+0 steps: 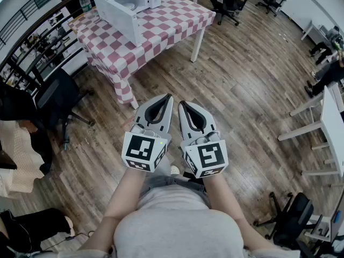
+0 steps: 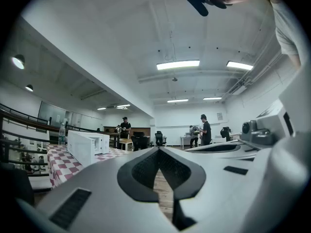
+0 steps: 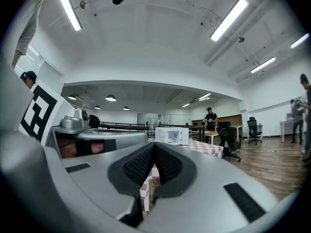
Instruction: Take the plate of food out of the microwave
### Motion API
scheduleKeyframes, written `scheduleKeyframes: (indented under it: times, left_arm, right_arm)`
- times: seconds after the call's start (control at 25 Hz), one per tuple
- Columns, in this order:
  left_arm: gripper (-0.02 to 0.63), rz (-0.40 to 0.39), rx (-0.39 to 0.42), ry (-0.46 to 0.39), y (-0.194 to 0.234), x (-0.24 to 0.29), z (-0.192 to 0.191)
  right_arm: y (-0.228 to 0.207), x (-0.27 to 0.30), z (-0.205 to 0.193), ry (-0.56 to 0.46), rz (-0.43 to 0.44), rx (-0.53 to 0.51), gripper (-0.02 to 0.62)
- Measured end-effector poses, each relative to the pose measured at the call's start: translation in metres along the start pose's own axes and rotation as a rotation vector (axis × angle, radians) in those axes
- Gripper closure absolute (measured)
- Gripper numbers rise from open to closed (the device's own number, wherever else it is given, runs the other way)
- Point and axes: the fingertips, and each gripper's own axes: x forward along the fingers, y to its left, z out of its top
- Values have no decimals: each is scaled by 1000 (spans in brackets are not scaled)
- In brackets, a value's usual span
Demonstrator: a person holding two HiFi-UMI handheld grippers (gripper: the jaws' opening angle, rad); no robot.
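A white microwave (image 1: 129,3) stands on a table with a red-and-white checked cloth (image 1: 161,28) at the top of the head view, its door swung open toward the left. The left gripper view shows the microwave (image 2: 87,145) far off at the left, and the right gripper view shows it (image 3: 171,135) straight ahead. No plate of food can be made out inside. My left gripper (image 1: 169,96) and right gripper (image 1: 180,103) are held side by side over the wooden floor, well short of the table. Both are shut with nothing between the tips.
A water bottle (image 1: 85,1) stands at the table's far left corner. A black office chair (image 1: 56,98) sits left of the table by a railing. More chairs and white desks (image 1: 330,125) line the right. People stand far across the room (image 2: 205,130).
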Motion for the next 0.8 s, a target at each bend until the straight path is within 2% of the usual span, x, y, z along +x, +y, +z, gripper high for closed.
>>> scheduleKeyframes:
  times: [0.36,0.8]
  left_arm:
    - [604,14,-16,0,15,20,-2]
    - [604,7,-28,-11,49,83,4]
  right_arm:
    - [-17,14,2,-25,-2,22,571]
    - [-52,70,4,-10,7,0,571]
